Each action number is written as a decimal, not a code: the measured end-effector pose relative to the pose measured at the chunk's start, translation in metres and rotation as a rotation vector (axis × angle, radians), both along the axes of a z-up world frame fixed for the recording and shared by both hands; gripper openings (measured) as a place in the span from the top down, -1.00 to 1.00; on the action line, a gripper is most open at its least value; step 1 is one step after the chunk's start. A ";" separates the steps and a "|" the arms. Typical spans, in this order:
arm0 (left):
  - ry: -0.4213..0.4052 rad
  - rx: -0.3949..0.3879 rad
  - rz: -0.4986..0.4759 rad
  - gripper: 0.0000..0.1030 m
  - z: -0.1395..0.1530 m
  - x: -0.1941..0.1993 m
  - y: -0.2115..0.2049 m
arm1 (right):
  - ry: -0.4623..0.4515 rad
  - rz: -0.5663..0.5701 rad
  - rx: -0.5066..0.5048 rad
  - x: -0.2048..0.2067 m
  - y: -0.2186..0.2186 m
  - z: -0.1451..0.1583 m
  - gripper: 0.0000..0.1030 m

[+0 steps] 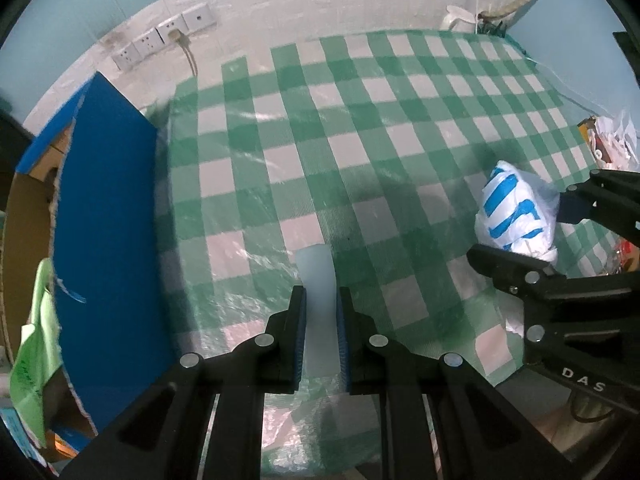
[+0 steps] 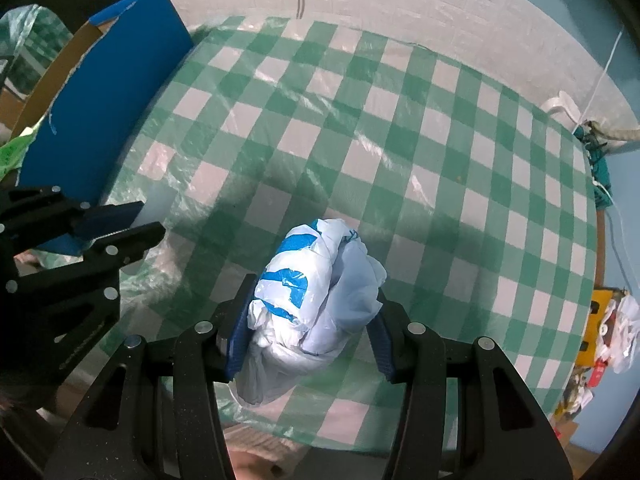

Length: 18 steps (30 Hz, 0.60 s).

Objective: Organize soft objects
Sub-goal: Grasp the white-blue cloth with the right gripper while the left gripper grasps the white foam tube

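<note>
A: Item one, the largest?

B: The table (image 1: 400, 120), covered by a green-and-white checked cloth under a clear plastic sheet, set against a pale wall.

A: Item two?

B: A blue cardboard box (image 1: 108, 216), open-topped with brown inner faces, standing at the table's left edge. A light green bag (image 1: 32, 344) hangs over its near rim.

A: Item three, the task goods?

B: A white plastic bag with blue print (image 2: 316, 300), crumpled into a bundle. It sits between the pads of the right claw (image 2: 308, 320), which is closed on it at a middling width; the bundle bulges above the fingers. Whether it is clear of the cloth cannot be told.

A: Item four?

B: A pale, translucent soft strip (image 1: 318, 304), narrow and upright, pinched at its lower part by the left claw (image 1: 320, 308). Those jaws stand nearly together, pads pressing both sides. The strip's top leans slightly and rises past the fingertips. It is near the table's front edge, between the box and the bag bundle.

A: Smaller entries?

B: A row of white wall sockets (image 1: 168, 36) with one cable plugged in, behind the box; assorted packets (image 2: 604, 332) off the table's right edge, too small to identify.
</note>
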<state>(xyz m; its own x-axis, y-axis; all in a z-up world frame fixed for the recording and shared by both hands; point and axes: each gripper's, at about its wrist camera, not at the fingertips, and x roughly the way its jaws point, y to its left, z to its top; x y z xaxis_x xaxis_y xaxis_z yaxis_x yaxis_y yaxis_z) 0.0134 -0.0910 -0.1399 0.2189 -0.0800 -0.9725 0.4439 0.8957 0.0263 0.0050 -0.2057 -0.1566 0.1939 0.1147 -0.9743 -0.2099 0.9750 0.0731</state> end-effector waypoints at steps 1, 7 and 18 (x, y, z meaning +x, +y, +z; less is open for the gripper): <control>-0.010 0.000 -0.002 0.72 0.003 0.000 0.001 | -0.002 0.002 0.001 -0.001 0.000 0.002 0.01; -0.050 0.001 -0.003 0.72 0.017 -0.001 0.009 | -0.027 0.019 0.002 0.002 -0.001 0.016 0.01; -0.101 0.009 0.009 0.72 0.032 0.001 0.017 | -0.074 0.029 -0.001 0.005 0.003 0.033 0.01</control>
